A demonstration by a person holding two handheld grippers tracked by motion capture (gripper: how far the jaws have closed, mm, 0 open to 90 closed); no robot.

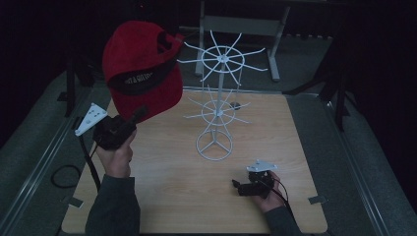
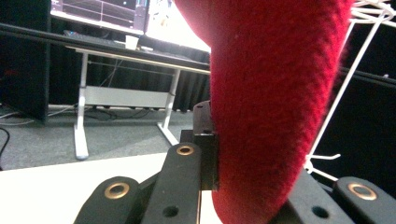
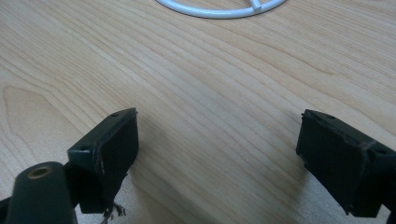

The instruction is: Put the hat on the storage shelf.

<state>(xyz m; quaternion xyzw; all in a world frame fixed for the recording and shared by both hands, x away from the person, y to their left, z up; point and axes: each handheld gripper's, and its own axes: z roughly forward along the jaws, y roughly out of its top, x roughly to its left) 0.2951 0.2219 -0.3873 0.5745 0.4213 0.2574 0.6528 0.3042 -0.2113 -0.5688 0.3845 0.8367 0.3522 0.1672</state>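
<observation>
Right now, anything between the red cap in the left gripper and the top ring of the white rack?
Nothing visible. The red cap, clamped in the left gripper, hangs just left of the white rack's top spokes; right gripper rests low on the table.

High view is dim and underexposed, surroundings near black, while both gripper views are brighter: red cap (image 2: 275, 102) close-up soft and out of focus, screen (image 2: 180, 23) behind blown out, surface (image 3: 210, 93) evenly lit with soft shadows under the tongs.

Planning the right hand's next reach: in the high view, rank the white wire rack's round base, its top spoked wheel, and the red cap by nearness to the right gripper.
1. Round base, just ahead-left of the right gripper.
2. Top spoked wheel, high on the rack.
3. Red cap, far left, held up by the left gripper.
</observation>
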